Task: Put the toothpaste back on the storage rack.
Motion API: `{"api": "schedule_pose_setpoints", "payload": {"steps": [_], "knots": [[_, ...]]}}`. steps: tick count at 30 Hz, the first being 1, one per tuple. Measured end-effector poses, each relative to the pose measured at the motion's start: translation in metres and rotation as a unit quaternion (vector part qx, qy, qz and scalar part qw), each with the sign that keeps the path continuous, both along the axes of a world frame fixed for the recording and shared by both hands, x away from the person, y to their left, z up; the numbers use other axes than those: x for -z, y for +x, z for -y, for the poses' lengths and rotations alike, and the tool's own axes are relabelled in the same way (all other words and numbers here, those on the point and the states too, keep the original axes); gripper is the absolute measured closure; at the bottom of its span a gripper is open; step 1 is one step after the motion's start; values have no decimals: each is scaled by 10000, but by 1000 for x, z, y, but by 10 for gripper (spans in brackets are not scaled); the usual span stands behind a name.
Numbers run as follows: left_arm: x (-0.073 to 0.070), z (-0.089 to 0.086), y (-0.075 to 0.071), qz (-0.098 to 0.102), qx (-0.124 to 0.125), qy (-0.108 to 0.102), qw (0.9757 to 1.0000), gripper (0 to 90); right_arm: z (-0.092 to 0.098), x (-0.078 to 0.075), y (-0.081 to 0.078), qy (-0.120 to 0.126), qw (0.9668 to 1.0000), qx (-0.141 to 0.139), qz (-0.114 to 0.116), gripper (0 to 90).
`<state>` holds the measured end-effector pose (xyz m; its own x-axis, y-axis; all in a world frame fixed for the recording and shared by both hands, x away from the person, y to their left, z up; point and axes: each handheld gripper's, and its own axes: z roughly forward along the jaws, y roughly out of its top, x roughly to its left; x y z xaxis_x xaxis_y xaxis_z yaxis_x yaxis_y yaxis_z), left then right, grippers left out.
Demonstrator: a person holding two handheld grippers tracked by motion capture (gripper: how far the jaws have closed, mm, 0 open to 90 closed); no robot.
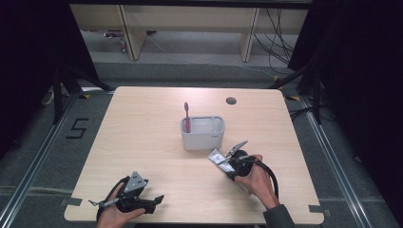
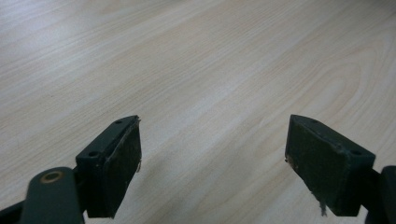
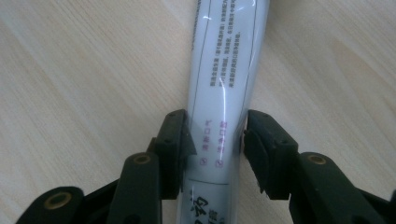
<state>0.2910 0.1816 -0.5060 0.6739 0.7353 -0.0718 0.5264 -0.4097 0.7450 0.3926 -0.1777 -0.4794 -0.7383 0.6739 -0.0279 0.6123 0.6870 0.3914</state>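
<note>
Black left gripper (image 1: 142, 202) idles near tabletop (image 1: 142, 137) front edge, jaws apart, holding nothing. Grey holder (image 1: 202, 133) with toothbrush (image 1: 187, 116) mid-tabletop. Your right gripper (image 3: 215, 140) straddles tube (image 3: 229, 70) just beside holder, jaws against its sides; glossy tube likely slips or squashes.

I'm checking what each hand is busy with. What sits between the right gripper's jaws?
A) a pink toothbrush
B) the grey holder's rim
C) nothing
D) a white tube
D: the right gripper has its jaws on either side of the white tube lying on the table.
</note>
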Motion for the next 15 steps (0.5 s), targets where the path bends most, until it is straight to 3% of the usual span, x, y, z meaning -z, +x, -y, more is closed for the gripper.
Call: {"api": "schedule_pose_setpoints", "payload": {"steps": [3, 6, 11, 12, 15], "knots": [[-1, 0, 0, -3, -7, 41, 10000, 180, -2, -1, 3, -93, 9999, -77, -115, 617], [-1, -1, 0, 1, -10, 62, 10000, 180, -2, -1, 4, -154, 9998, -131, -62, 620], [-1, 0, 0, 3, -6, 61, 10000, 181, -4, -1, 6, -213, 9996, -76, -139, 629], [-1, 0, 0, 0, 0, 62, 10000, 180, -5, -1, 5, -254, 9994, -5, -239, 634], [-1, 0, 0, -2, 7, 61, 10000, 180, -5, -1, 7, -288, 9994, -74, -199, 640]]}}
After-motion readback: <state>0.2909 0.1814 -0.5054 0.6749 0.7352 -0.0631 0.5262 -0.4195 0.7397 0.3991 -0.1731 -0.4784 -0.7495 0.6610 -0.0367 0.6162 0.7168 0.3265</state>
